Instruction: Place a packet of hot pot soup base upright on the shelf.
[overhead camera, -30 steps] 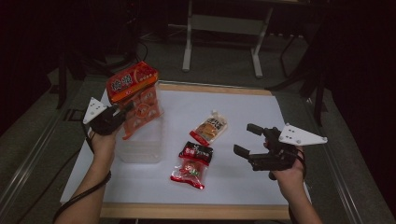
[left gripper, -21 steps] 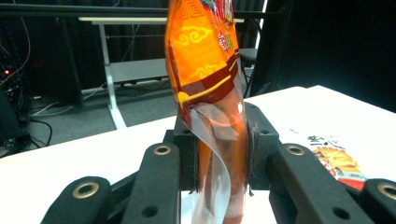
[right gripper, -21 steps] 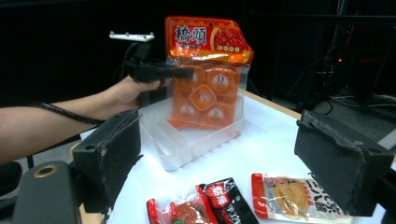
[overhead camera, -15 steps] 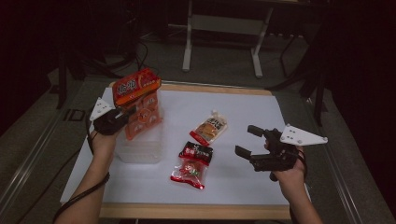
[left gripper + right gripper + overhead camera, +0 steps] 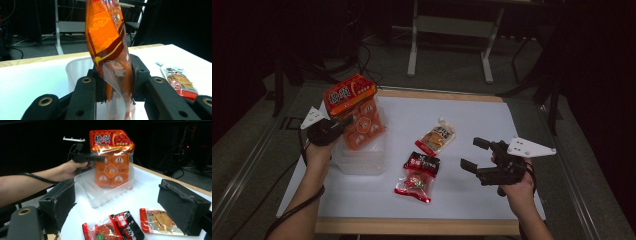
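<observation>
Left gripper [image 5: 343, 121] clamps orange snack bag [image 5: 357, 112], upper left, over clear plastic tray [image 5: 362, 159]; lower upright, avoid tray wall; right gripper [image 5: 477, 156] spread, empty, lower right.

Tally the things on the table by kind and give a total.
Snack packets: 3 (orange packet held by the left gripper, black-and-red packet, pale orange packet)
Clear plastic bins: 1 (clear bin)
Total: 4

The orange plastic snack bag [image 5: 111, 157] bears white characters "橋頭" on its red header and a "0" on one inner packet.
</observation>
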`<action>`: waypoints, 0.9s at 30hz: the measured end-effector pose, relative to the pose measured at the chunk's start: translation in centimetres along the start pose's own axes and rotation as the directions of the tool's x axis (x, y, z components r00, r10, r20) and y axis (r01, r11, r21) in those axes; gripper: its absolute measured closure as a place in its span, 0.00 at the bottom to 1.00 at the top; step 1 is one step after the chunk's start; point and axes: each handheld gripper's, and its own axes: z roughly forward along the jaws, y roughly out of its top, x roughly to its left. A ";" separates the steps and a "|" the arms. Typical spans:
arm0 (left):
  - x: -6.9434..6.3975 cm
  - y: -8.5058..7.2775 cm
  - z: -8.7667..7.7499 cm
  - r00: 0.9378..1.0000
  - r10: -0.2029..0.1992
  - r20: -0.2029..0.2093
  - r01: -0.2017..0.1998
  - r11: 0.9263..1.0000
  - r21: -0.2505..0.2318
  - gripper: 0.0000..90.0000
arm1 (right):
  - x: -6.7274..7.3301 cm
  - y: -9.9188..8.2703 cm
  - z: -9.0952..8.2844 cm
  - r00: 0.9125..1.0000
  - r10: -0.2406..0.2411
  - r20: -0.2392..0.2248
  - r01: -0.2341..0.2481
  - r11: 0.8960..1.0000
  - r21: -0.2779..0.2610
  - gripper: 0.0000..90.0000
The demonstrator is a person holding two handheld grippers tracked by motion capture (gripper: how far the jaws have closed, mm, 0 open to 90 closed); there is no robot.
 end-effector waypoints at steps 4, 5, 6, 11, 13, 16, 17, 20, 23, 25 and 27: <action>0.1 0.1 0.1 1.000 0.025 -0.003 -0.025 1.000 0.006 0.77 | -0.1 -0.2 0.2 1.000 -0.008 0.000 0.008 1.000 0.006 0.18; 0.0 0.1 0.1 0.999 0.049 -0.012 -0.049 0.999 0.014 0.76 | -0.1 -0.2 0.2 1.000 -0.007 0.000 0.007 1.000 0.004 0.18; 0.0 0.1 0.1 0.998 0.063 -0.015 -0.063 0.998 0.019 0.74 | -0.1 -0.3 0.2 1.000 -0.006 0.001 0.006 1.000 0.003 0.18; 0.0 0.1 0.0 0.995 0.096 -0.027 -0.095 0.995 0.029 0.52 | -0.2 -0.4 0.1 1.000 0.000 0.003 0.000 1.000 0.011 0.18; 0.0 0.3 0.0 0.998 0.054 -0.034 -0.054 0.998 0.021 0.42 | -0.2 -0.4 0.1 1.000 0.001 0.006 -0.001 1.000 0.011 0.18; -0.1 0.6 -0.1 1.000 0.018 -0.024 -0.018 1.000 0.025 0.25 | -0.3 -0.5 0.1 1.000 0.003 0.010 -0.003 1.000 0.009 0.18; -0.1 0.7 -0.1 1.000 0.013 -0.019 -0.012 1.000 0.020 0.20 | -0.3 -0.5 0.1 1.000 0.002 0.013 -0.002 1.000 0.010 0.18; -0.3 1.1 -0.6 1.000 0.015 -0.009 -0.015 1.000 0.002 0.15 | -0.3 -0.5 0.1 1.000 0.001 0.015 -0.001 1.000 0.009 0.18; -0.4 1.6 -1.0 1.000 0.012 -0.015 -0.011 1.000 0.015 0.06 | -0.3 -0.5 0.0 1.000 0.001 0.017 -0.001 1.000 0.011 0.18; -0.5 1.8 -1.3 1.000 0.012 -0.004 -0.012 1.000 0.009 0.05 | -0.4 -0.5 -0.1 1.000 0.000 0.019 0.000 1.000 0.011 0.18; -0.7 2.0 -1.6 1.000 0.021 -0.001 -0.021 1.000 0.017 0.04 | -0.4 -0.5 -0.1 1.000 0.000 0.021 0.000 1.000 0.012 0.18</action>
